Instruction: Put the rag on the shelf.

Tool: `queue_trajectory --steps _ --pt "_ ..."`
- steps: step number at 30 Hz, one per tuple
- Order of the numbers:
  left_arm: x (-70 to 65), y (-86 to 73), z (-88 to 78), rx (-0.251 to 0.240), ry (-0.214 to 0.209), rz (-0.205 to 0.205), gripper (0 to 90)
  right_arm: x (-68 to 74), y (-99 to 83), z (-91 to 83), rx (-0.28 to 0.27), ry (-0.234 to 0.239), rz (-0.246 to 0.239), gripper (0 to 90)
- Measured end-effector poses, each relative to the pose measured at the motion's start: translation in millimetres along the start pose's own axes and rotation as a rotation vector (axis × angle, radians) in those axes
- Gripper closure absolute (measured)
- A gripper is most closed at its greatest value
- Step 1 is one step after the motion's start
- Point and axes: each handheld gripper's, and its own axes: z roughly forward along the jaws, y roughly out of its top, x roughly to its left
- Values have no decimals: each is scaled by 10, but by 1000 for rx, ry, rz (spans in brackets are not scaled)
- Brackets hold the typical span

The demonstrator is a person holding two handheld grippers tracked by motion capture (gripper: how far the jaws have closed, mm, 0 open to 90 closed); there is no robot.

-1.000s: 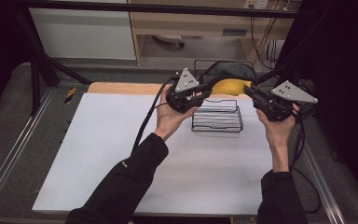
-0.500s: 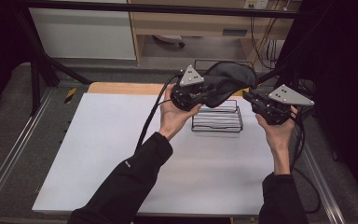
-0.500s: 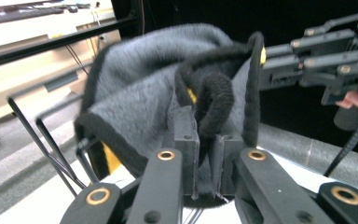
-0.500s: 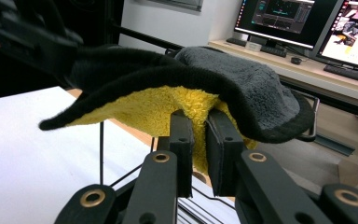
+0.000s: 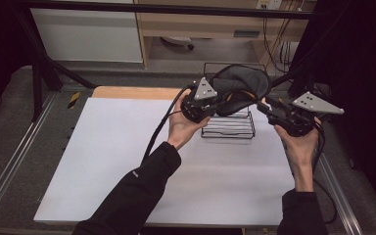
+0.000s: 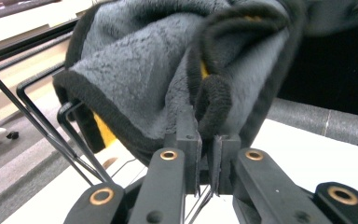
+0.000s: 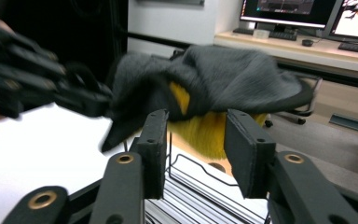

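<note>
Holding the grey-and-yellow cloth (image 5: 242, 84) up over the wire rack (image 5: 229, 126), the left tool (image 5: 214, 104) is clenched on a fold of its hem, while the right tool (image 5: 269, 108) has just been opening and stands released, nothing between its pads. Risk from here: with one pinch carrying everything, the cloth could slip out or snag on the rack wires. The left gripper view shows that pinch close up; the right gripper view shows the yellow underside (image 7: 209, 130) hanging over the rack on the counter (image 5: 127, 161).
</note>
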Motion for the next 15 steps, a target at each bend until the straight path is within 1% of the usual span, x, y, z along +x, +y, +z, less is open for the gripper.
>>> queue_trajectory --steps 2,3,5,7,9,10,12,14,15 --pt "10 -25 11 7 -2 1 843 -8 53 -67 -22 -16 16 565" --pt "16 -39 17 11 -2 2 843 -20 91 -78 -32 -33 22 557" --pt "27 -52 21 10 -3 1 843 -58 187 -28 -25 -75 39 521" --pt "38 -63 23 8 -5 -3 843 -112 248 71 -11 -110 54 521" --pt "46 -73 25 7 -8 -3 843 -162 297 212 8 -120 87 535" --pt "50 -76 26 8 -9 -5 843 -178 324 303 18 -115 94 546" --pt "55 -81 25 11 -11 -2 842 -200 353 422 44 -153 94 547" --pt "56 -89 20 7 -11 0 841 -254 373 512 54 -212 113 542" --pt "59 -93 17 7 -11 1 841 -291 375 541 58 -230 123 537"
